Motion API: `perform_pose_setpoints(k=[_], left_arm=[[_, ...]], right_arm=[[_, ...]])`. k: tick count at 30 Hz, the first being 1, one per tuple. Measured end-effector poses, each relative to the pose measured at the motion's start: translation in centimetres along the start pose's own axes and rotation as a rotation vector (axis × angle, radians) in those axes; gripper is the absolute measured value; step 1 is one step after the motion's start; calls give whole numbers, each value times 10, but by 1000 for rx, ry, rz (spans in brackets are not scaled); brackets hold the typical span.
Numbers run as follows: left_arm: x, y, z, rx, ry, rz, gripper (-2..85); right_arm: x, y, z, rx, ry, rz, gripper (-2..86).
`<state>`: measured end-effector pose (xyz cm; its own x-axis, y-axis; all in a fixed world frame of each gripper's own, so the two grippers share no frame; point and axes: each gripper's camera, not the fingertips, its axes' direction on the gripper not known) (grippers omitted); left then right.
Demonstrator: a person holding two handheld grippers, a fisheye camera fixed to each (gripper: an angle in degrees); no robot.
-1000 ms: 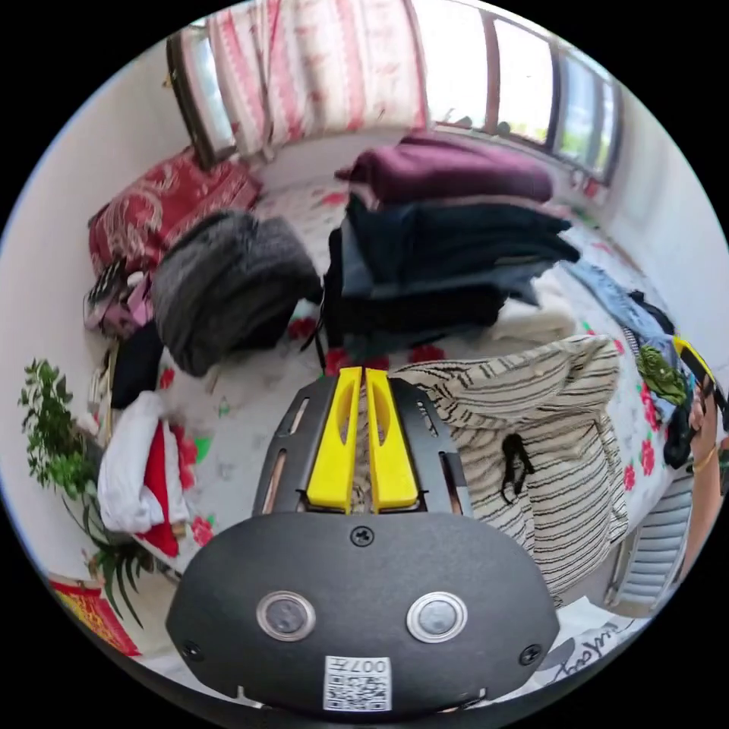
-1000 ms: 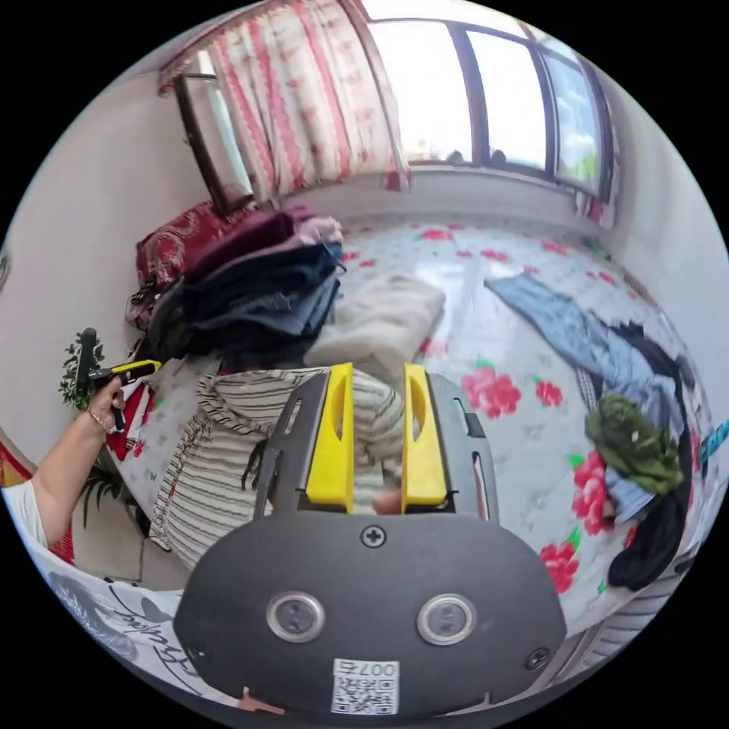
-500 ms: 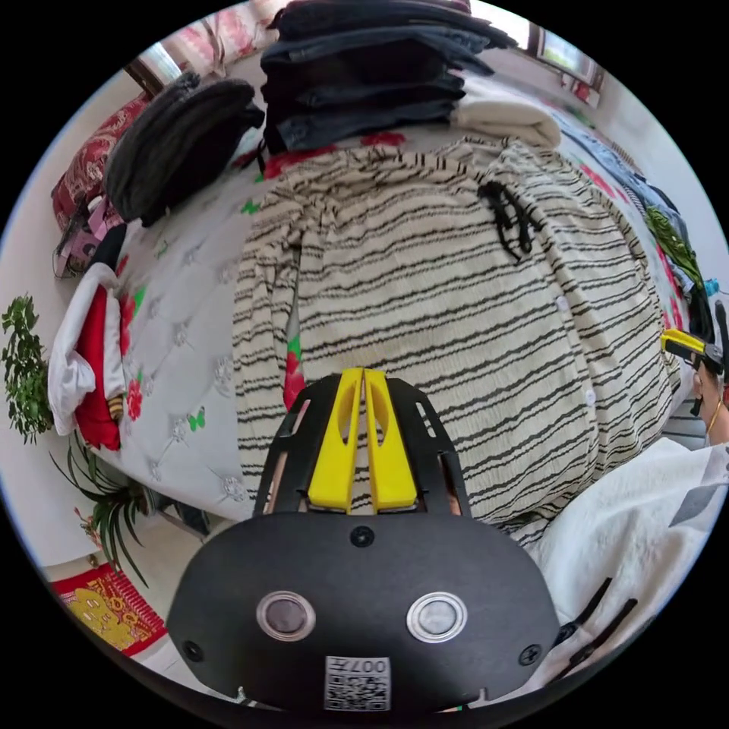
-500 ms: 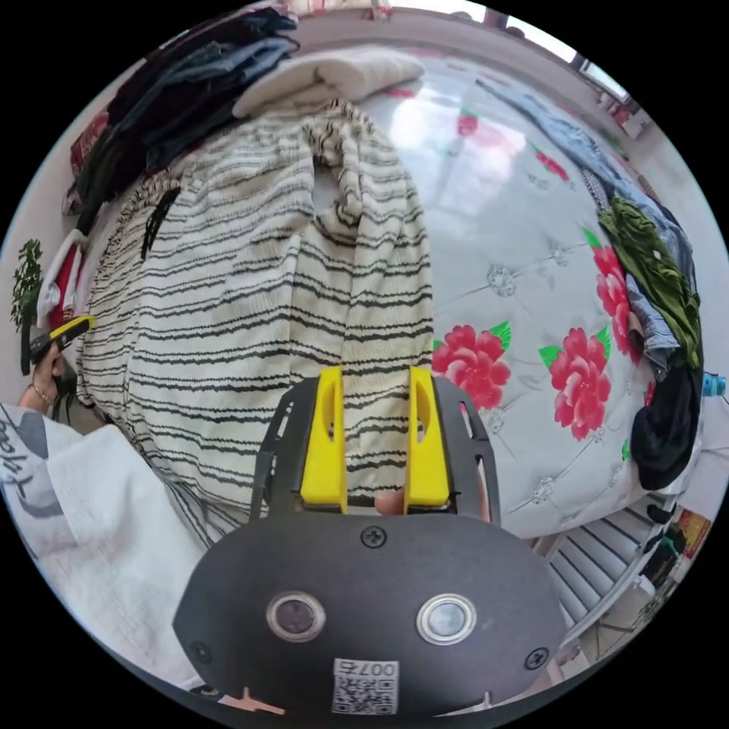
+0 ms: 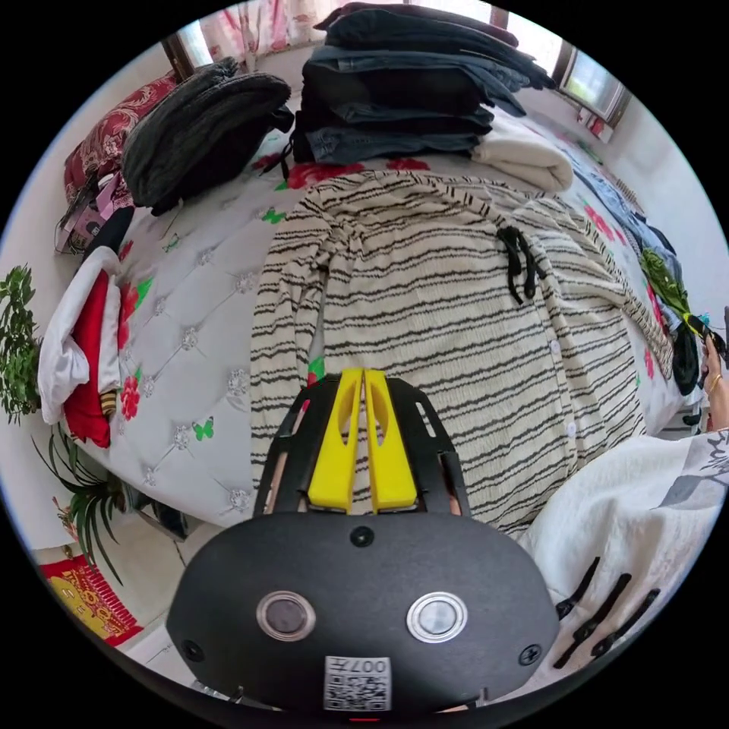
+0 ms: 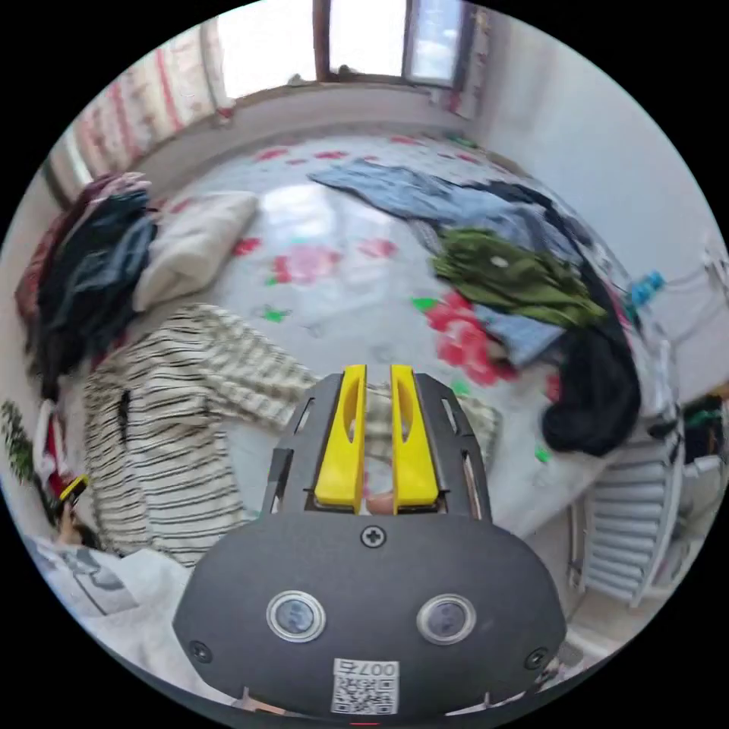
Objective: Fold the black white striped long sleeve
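the bed [image 5: 205, 304], covered in a quilted white spread printed with red flowers, carries everything. the black white striped long sleeve [image 5: 448, 319] lies spread flat across it, front up, with a black bow [image 5: 519, 258] near the neckline and a row of buttons running down; its hem reaches the near edge of the bed. behind the collar stands a stack of folded dark clothes [image 5: 410, 91], with a folded cream garment [image 5: 524, 156] beside it and a grey furry garment [image 5: 201, 129] off to the side. in the right gripper view a heap of blue, green and black clothes [image 6: 524, 281] lies well apart from the shirt [image 6: 167, 425], toward the far side of the bed.

the left hand-held gripper [image 5: 363, 437] sits at the shirt's lower hem on the side of one sleeve, its yellow jaws pressed almost together with striped fabric between them, so it grips the hem. the right hand-held gripper [image 6: 377, 440] is at the end of the other sleeve, which stretches out sideways from the body; its jaws stand a narrow gap apart over the striped cuff, and whether they pinch it cannot be told. a person's white sleeve [image 5: 645, 501] shows at the edge of the left gripper view
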<state>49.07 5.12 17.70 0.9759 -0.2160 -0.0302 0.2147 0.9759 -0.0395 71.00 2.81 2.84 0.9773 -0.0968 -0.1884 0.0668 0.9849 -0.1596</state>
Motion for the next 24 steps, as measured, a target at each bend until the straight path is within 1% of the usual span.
perform_pose_setpoints(k=[2,3,5,6,8,10,11,13,16,19,20,24], left_arm=[[-8,-16,2,25,8,-2,-10],[-13,-29,5,43,8,3,-10],[-21,-49,13,57,3,14,-10],[-27,-63,19,64,-1,20,-10],[-36,-82,26,77,2,28,-10],[-50,-104,35,98,11,32,-10],[-54,-108,37,101,14,30,-10],[-66,-121,46,107,26,24,-10],[-76,-129,63,91,43,23,-10],[-85,-127,79,71,51,24,-10],[-86,-125,78,93,58,29,-10],[-100,-117,80,124,90,33,-10]], right_arm=[[-74,-16,17,11,-288,-167,55],[-94,-20,24,0,-363,-203,56],[-177,-38,58,-73,-668,-292,58],[-198,-43,67,-101,-742,-309,58],[-280,-59,106,-213,-962,-349,57],[-334,-67,134,-287,-1044,-374,55],[-365,-72,155,-341,-1046,-387,55],[-398,-76,187,-412,-1022,-378,56],[-421,-78,230,-477,-982,-318,56],[-421,-76,259,-511,-952,-245,49],[-417,-76,268,-521,-954,-220,44],[-396,-81,280,-492,-965,-152,31]])
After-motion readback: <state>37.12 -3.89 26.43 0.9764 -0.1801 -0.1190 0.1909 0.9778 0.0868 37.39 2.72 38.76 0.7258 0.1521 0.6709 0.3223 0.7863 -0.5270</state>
